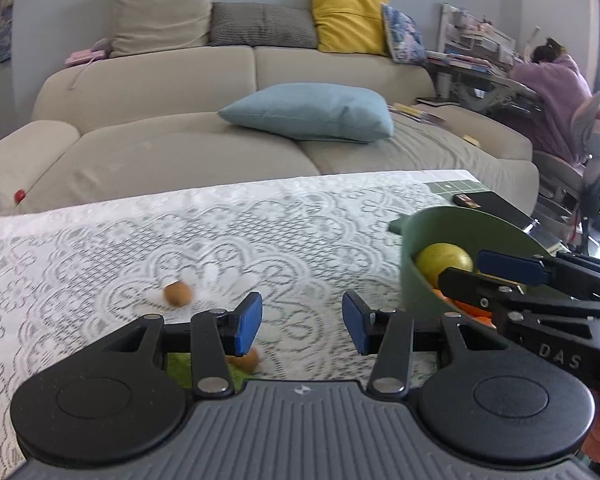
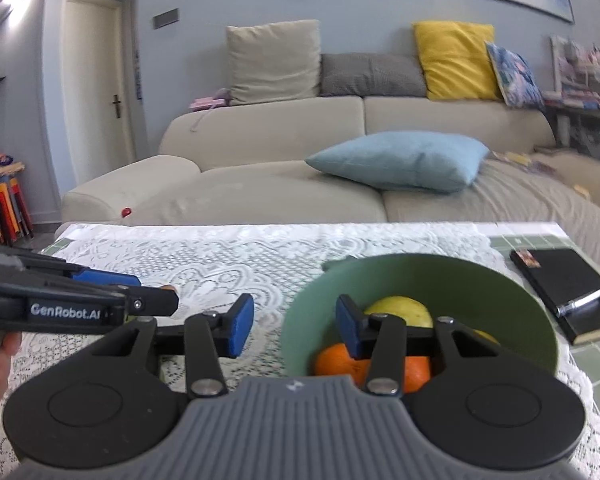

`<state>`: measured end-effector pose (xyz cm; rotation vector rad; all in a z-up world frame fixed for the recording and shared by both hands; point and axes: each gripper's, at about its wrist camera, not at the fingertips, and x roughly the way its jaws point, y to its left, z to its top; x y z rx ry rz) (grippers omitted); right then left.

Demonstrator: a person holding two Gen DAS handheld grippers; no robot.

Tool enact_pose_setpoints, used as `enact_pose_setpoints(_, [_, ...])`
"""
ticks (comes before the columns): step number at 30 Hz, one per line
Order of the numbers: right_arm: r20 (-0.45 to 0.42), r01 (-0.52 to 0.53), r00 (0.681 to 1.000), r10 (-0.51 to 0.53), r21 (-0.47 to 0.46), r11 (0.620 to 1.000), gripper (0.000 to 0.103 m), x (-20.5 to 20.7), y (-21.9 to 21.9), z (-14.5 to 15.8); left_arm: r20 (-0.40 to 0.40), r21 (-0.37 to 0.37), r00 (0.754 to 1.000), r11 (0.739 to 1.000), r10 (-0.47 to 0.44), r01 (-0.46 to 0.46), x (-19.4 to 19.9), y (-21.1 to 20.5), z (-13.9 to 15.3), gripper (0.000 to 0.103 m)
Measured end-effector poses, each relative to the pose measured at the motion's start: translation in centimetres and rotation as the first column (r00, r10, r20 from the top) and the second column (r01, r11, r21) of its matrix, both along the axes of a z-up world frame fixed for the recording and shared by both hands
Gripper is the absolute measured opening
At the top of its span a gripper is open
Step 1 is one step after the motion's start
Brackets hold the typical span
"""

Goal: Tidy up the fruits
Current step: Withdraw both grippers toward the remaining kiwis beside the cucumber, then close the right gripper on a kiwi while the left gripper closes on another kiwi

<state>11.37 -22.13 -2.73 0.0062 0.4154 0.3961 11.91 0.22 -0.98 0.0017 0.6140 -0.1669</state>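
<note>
A green bowl (image 2: 460, 280) stands on the lace-covered table and holds a yellow-green fruit (image 2: 400, 310) and an orange (image 2: 340, 360). In the left wrist view the bowl (image 1: 412, 248) sits at the right with the yellow-green fruit (image 1: 442, 262) inside. A small brown fruit (image 1: 177, 293) lies on the cloth ahead of my left gripper (image 1: 302, 324), which is open and empty. Another brown fruit (image 1: 247, 360) and something green (image 1: 178, 364) lie partly hidden under its fingers. My right gripper (image 2: 295, 326) is open and empty, over the bowl's left rim.
A black notebook with a pen (image 2: 568, 300) lies on the table right of the bowl. A beige sofa (image 1: 180, 152) with a blue cushion (image 1: 312, 112) stands behind the table. A person in pink (image 1: 556, 92) leans on a desk at the far right.
</note>
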Motion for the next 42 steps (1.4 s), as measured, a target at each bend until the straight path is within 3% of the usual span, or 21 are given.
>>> enact_pose_setpoints(12, [0.019,-0.097,0.995,0.1,-0.135,0.986,0.039,-0.1,5.3,-1.0,-0.028,-0.03,0.997,0.997,0.069,-0.07,0.4,4.5,-1.0,0.055])
enact_pose_setpoints(21, [-0.057,-0.189,0.982,0.181,-0.196,0.962,0.029,1.6,8.0,-1.9,-0.046,-0.02,0.996,0.996,0.082,-0.083,1.6,7.3,-1.0,0.055])
enact_pose_setpoints(26, [-0.173,-0.255,0.955,0.24,-0.07,0.964,0.024,4.0,8.7,-2.1,-0.05,-0.027,0.997,0.998,0.058,-0.059,2.5,8.4,-0.8,0.055])
enact_pose_setpoints(30, [-0.283,-0.241,0.927,0.245,0.048,0.969,0.019,6.1,9.1,-2.8,-0.058,-0.012,0.996,0.998,0.068,-0.068,3.3,9.1,-1.0,0.055])
enact_pose_setpoints(42, [-0.449,-0.198,0.853,0.265,0.191,0.961,0.019,9.1,11.0,-4.7,-0.063,-0.047,0.995,0.995,0.08,-0.084,3.9,10.2,-2.3,0.055])
